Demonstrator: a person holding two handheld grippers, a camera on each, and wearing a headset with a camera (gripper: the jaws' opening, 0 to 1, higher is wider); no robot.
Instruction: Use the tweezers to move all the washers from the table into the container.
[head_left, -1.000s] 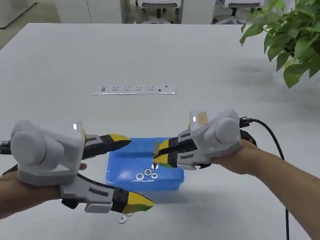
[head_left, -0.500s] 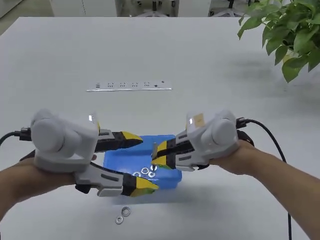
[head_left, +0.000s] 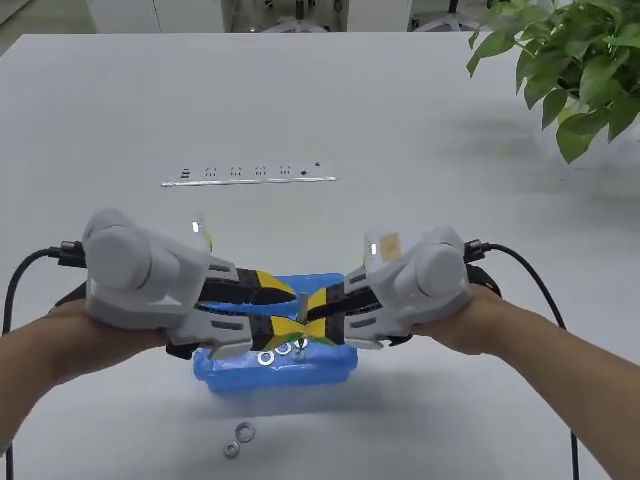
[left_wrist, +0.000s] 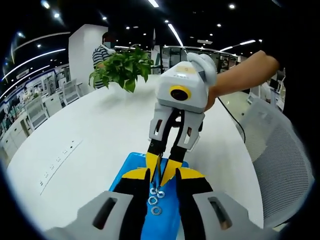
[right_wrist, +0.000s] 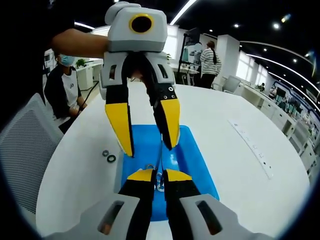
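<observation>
Hovering over a white office table, left gripper spread, right gripper clamping tweezers, plant beyond.

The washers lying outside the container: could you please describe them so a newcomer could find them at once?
On the white table, find the blue container. On its near side lie two small washers; unlike the others, they rest on bare tabletop, not inside it.
</observation>
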